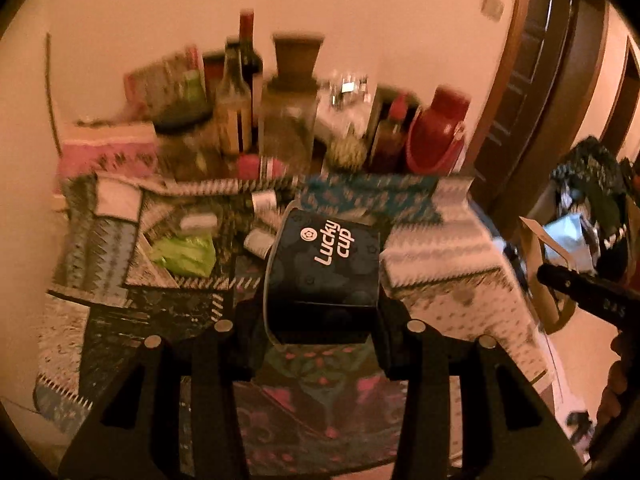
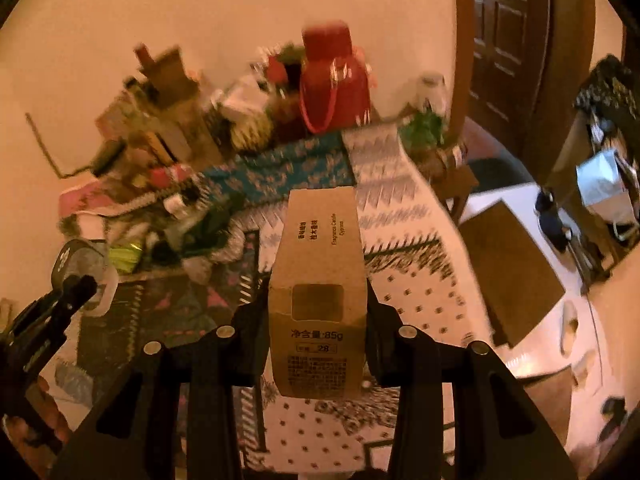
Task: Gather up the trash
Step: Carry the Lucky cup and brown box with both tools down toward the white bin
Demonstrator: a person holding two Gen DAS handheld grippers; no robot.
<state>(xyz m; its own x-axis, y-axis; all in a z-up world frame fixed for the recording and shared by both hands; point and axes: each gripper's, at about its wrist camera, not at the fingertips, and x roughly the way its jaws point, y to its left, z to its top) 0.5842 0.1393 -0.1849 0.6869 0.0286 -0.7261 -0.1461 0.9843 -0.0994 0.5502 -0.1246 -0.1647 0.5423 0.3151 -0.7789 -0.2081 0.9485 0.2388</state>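
My left gripper (image 1: 322, 312) is shut on a dark blue "Lucky cup" paper cup (image 1: 326, 264), held above the patterned tablecloth (image 1: 440, 280). My right gripper (image 2: 318, 312) is shut on a tall brown cardboard box (image 2: 320, 264) with printed text, held above the same cloth (image 2: 404, 216). More trash lies on the table: a crumpled green wrapper (image 1: 184, 254) and small white bottles (image 1: 262, 202). The right gripper's body (image 1: 580, 286) shows at the right edge of the left wrist view; the left gripper's body (image 2: 60, 300) shows at the left edge of the right wrist view.
Bottles (image 1: 240, 92), a glass jar (image 1: 290, 116) and a red jug (image 1: 438, 132) crowd the table's back by the wall. A wooden door (image 2: 508, 52) is to the right. A paper bag (image 1: 568, 240) stands beyond the table's right edge. A brown mat (image 2: 508, 268) lies on the floor.
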